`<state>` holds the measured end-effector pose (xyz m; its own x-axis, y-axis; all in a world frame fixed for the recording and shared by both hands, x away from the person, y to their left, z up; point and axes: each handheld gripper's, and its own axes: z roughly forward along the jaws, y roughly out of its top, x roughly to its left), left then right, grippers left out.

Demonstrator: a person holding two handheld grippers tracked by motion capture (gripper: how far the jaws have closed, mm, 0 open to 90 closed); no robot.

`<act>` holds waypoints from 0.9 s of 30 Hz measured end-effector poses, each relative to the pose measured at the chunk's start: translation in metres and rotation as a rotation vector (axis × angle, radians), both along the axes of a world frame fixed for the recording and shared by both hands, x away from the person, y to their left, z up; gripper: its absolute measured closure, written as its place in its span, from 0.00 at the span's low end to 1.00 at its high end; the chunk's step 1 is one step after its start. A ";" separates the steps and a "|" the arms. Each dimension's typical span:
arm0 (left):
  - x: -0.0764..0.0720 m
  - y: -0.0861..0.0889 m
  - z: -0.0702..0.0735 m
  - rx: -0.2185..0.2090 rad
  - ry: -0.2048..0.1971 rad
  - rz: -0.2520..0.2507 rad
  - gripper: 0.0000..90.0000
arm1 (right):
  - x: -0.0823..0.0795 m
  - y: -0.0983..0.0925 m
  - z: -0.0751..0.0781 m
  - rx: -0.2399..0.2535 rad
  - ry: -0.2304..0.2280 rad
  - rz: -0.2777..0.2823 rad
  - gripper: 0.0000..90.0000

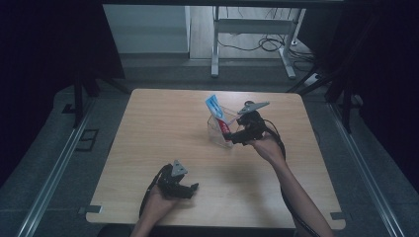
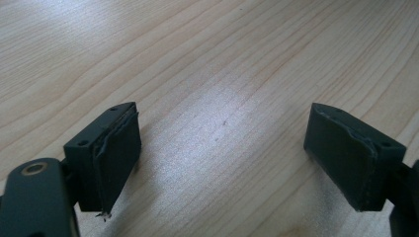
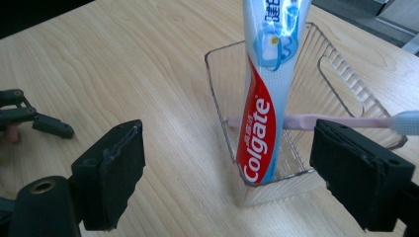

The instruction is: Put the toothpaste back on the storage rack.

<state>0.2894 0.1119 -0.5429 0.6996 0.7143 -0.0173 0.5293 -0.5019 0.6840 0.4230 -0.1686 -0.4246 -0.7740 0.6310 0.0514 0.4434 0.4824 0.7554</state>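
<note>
Right gripper [image 3: 227, 173] jaws apart, nothing between, just beside clear holder [image 3: 346, 89] on worktop [image 3: 123, 64]; toothpaste tube [image 3: 264, 113] upright and pink toothbrush [image 3: 336, 121] inside. Left gripper [image 2: 222, 158] open, empty.

We see our left gripper [image 2: 222, 153] with both black fingers [image 2: 116, 153] spread wide apart, nothing between them, hovering just over bare light wood desk [image 2: 207, 59].

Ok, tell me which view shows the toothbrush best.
The right gripper view: the pink toothbrush lies across the clear holder, behind the toothpaste tube. The high view gives just a faint sliver; the left gripper view looks at bare table.
</note>
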 end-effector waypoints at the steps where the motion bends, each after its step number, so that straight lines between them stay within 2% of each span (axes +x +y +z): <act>1: 0.000 0.000 0.000 0.000 0.000 0.000 0.16 | -0.001 0.000 0.000 0.002 0.000 0.000 0.15; 11: 0.000 0.000 0.000 0.001 -0.002 -0.002 0.16 | -0.008 -0.006 0.005 0.046 -0.007 -0.010 0.15; 16: 0.000 0.000 0.000 0.001 -0.002 -0.001 0.16 | -0.014 -0.009 0.007 0.045 -0.019 -0.008 0.15; 27: 0.000 0.000 0.000 -0.001 0.000 0.001 0.16 | -0.025 -0.023 -0.004 0.049 -0.016 -0.010 0.15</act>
<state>0.2894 0.1118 -0.5429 0.6989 0.7150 -0.0179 0.5297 -0.5007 0.6846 0.3976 -0.1912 -0.4283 -0.7688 0.6357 0.0700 0.4358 0.4407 0.7848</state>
